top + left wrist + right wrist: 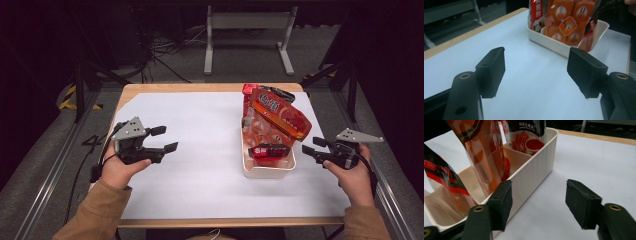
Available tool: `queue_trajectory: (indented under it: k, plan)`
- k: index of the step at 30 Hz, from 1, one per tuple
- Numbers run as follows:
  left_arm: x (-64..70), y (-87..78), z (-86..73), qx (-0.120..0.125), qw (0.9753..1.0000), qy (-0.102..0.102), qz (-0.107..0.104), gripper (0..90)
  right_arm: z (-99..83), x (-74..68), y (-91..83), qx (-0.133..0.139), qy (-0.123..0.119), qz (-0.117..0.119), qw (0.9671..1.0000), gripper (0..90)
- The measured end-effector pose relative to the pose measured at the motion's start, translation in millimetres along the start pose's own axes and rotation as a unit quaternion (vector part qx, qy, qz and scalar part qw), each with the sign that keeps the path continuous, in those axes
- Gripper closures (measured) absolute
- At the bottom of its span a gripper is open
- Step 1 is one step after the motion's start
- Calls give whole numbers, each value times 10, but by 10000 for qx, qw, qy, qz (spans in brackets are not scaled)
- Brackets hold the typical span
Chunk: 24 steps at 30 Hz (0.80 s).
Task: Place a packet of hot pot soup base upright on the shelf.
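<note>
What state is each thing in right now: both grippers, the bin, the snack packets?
left gripper: open, empty, above the white sheet.
right gripper: open, empty, beside the bin.
white bin: upright on the sheet.
snack packets: standing in the bin, leaning.

"0" on orange snack packet (580, 11), other print unreadable
</note>
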State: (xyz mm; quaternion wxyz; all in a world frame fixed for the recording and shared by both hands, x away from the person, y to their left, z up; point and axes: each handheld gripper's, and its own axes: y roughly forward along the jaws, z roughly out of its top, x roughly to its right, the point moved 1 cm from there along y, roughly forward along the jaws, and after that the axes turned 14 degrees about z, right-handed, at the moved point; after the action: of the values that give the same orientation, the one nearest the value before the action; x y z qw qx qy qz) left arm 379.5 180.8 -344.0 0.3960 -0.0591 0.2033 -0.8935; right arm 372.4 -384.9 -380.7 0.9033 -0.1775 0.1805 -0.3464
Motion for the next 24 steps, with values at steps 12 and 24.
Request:
queue_trajectory:
  k: [12,24]
  plan:
    - [-182,106,-407,-118,9992,-227,310,329,-25,1,31,32,-105,-89,9999,284]
    - [-238,213,-848,-293,9972,-464,501,334,-78,12,42,20,-135,-94,9999,264]
